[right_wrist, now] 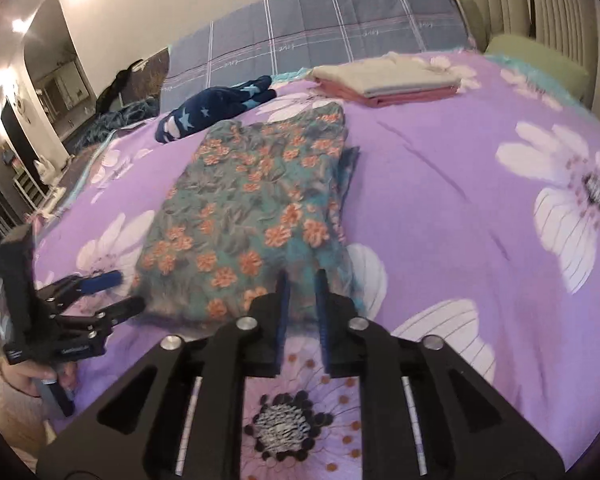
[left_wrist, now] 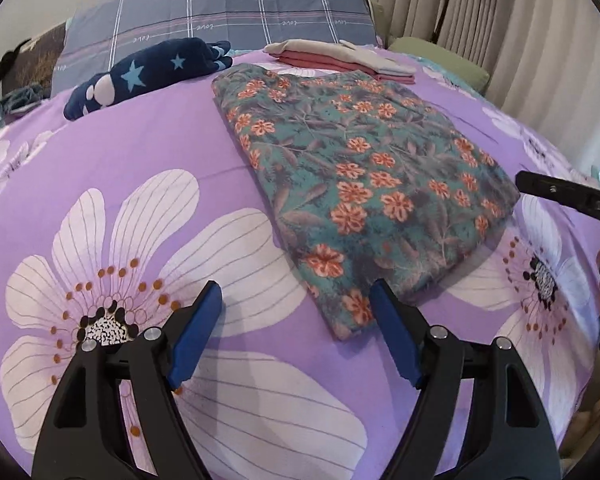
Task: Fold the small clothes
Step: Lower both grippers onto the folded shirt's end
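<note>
A folded teal garment with orange flowers [left_wrist: 352,184] lies flat on the purple flowered bedspread [left_wrist: 140,152]. My left gripper [left_wrist: 296,300] is open, just above the bed at the garment's near left corner, its right finger over the cloth edge. In the right wrist view the garment [right_wrist: 244,216] lies ahead, and my right gripper [right_wrist: 302,280] has its jaws narrowly apart at the garment's near right corner; whether cloth is pinched between them is unclear. The left gripper [right_wrist: 112,292] shows at the garment's left, the right gripper's finger [left_wrist: 556,192] at its right edge.
A stack of folded cream and pink clothes [left_wrist: 340,58] lies at the far side of the bed. A navy star-patterned piece [left_wrist: 148,72] lies at the far left. A grey plaid pillow [left_wrist: 228,12] is at the head. Curtains [left_wrist: 500,20] hang at the right.
</note>
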A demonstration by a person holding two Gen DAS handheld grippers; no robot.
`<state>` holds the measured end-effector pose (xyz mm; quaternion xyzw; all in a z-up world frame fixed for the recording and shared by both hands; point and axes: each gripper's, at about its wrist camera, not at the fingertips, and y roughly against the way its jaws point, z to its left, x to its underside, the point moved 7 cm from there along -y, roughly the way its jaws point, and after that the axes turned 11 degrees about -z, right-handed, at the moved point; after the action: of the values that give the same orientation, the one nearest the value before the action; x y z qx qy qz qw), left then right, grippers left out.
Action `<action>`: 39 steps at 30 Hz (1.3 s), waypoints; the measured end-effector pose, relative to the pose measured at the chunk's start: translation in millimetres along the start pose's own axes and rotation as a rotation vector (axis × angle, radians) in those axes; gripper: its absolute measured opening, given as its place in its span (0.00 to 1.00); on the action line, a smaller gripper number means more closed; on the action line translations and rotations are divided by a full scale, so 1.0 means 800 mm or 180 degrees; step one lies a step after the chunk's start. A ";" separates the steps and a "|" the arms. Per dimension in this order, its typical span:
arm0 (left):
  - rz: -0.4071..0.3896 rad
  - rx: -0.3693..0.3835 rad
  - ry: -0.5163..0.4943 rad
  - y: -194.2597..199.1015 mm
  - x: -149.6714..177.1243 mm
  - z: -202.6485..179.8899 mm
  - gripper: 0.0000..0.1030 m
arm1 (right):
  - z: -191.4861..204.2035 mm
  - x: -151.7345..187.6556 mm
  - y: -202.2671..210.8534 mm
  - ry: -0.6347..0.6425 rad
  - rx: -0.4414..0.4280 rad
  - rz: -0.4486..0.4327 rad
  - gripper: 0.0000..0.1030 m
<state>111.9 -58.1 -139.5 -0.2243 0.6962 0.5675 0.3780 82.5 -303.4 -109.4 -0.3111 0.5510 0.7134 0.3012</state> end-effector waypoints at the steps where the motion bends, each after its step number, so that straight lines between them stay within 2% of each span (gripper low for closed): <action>1: -0.0007 -0.0001 -0.0016 0.002 0.000 -0.003 0.75 | -0.010 0.012 -0.014 -0.0077 0.0105 0.0161 0.16; 2: -0.0010 0.0003 -0.0017 0.003 0.001 -0.004 0.75 | -0.019 0.021 -0.023 -0.0186 0.0137 0.0253 0.16; 8: -0.0009 0.0004 -0.0039 0.005 -0.002 -0.004 0.75 | -0.035 0.017 -0.013 -0.0448 -0.0025 0.0257 0.18; 13: -0.0066 0.0003 -0.0113 0.008 -0.010 -0.008 0.75 | -0.040 -0.002 -0.002 -0.0487 -0.0048 0.0095 0.21; 18: -0.0086 0.0029 -0.0135 0.005 -0.018 -0.007 0.75 | -0.042 -0.014 -0.012 -0.0558 -0.0085 0.0069 0.33; 26: 0.0022 0.0207 0.0052 -0.012 -0.019 0.001 0.75 | -0.041 -0.018 -0.035 -0.0618 -0.0214 0.0169 0.40; 30: -0.0029 0.0189 0.0119 -0.022 -0.040 0.011 0.75 | -0.035 -0.035 -0.055 -0.0593 -0.0470 0.0212 0.59; 33: -0.0050 0.0247 0.0135 -0.033 -0.056 0.013 0.75 | -0.026 -0.045 -0.078 -0.0551 -0.0599 0.0289 0.62; 39: 0.0123 0.0411 0.0206 -0.070 -0.061 0.013 0.75 | -0.019 -0.058 -0.107 -0.0577 -0.0738 0.0392 0.64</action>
<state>186.1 -68.4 -136.6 -0.2043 0.7474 0.5211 0.3579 179.6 -304.4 -127.9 -0.2438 0.4535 0.8144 0.2676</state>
